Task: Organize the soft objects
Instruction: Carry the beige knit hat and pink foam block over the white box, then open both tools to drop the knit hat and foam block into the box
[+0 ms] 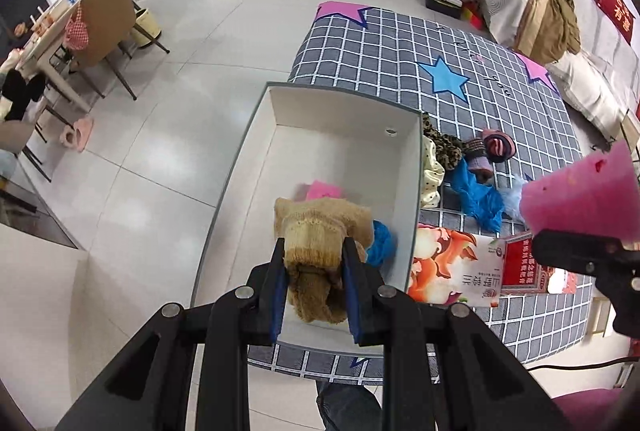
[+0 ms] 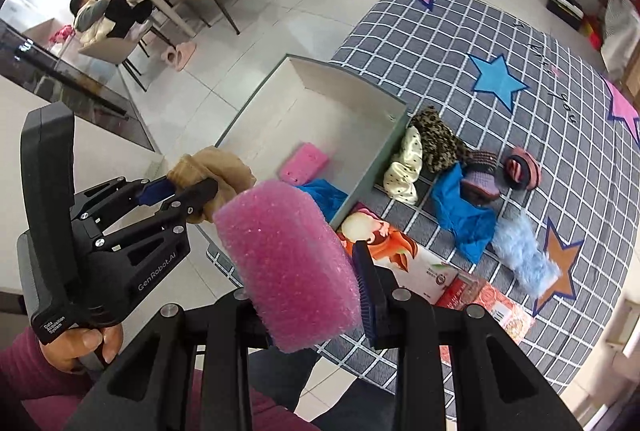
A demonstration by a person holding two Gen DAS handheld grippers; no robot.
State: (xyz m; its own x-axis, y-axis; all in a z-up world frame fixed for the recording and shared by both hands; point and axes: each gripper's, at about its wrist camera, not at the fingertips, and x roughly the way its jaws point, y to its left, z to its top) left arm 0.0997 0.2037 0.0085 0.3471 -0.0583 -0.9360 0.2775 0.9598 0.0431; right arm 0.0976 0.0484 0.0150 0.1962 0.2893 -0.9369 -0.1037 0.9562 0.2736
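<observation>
My left gripper (image 1: 314,251) is shut on a tan knitted sock (image 1: 320,227) and holds it above the white box (image 1: 340,111); this gripper also shows in the right wrist view (image 2: 192,191). Inside the box lie a pink sponge (image 2: 304,163) and a blue cloth (image 2: 328,193). My right gripper (image 2: 304,263) is shut on a large pink sponge (image 2: 288,263), held in the air near the box's front right; the sponge shows at the right edge of the left wrist view (image 1: 584,195).
On the checked rug (image 2: 520,31) beside the box lie a leopard-print cloth (image 2: 438,143), a cream dotted cloth (image 2: 404,167), a blue cloth (image 2: 464,219), purple and pink socks (image 2: 520,167) and a pale blue fluffy piece (image 2: 524,259). A printed carton (image 2: 400,251) lies against the box.
</observation>
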